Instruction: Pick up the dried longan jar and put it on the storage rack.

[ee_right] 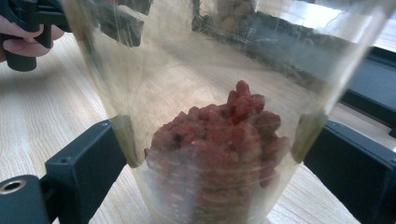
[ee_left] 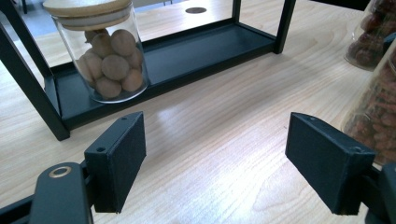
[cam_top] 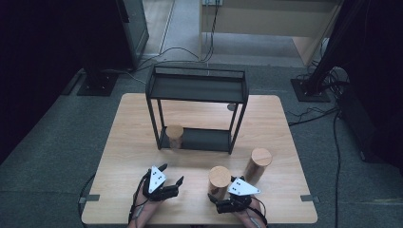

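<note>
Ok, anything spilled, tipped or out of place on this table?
Nothing stands out. The jar of red berries sits upright between the right gripper jaws, the second berry jar and the nut jar stand upright, lids on, and the rack looks square.

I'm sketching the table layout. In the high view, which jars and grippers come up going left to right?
Left gripper → jar on the rack's lower shelf → jar held in the right gripper → right gripper → jar standing free at the right.
</note>
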`<state>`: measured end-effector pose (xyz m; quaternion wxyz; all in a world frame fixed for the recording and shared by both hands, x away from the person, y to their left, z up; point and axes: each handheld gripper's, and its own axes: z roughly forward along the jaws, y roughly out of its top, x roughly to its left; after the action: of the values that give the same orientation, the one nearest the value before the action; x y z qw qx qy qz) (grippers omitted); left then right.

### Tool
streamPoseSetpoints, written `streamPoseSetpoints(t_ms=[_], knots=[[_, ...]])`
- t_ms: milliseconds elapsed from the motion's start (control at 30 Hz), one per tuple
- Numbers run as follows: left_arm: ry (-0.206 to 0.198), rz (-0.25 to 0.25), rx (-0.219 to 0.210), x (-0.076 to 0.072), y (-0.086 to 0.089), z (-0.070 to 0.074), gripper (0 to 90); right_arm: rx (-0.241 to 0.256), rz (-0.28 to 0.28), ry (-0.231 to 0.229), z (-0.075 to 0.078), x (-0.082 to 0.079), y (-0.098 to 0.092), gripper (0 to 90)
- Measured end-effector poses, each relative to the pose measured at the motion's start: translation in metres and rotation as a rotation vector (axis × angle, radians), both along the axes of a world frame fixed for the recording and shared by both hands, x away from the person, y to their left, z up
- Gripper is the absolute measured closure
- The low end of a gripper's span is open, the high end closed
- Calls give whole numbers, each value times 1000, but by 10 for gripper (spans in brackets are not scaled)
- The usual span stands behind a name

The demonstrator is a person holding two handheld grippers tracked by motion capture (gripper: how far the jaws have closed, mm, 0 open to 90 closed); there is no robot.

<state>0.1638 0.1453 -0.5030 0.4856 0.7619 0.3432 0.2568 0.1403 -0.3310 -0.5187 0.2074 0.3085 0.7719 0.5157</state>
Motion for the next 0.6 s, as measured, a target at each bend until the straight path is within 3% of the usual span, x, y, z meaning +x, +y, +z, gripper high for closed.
streamPoseSetpoints(t_ms=[200, 600], knots=[[5, -8, 27, -3, 0, 1, 201, -2, 0, 0, 0, 0, 0, 57], [54, -30, 42, 7, 6, -2, 201, -2, 1, -2, 0, 0, 0, 57]])
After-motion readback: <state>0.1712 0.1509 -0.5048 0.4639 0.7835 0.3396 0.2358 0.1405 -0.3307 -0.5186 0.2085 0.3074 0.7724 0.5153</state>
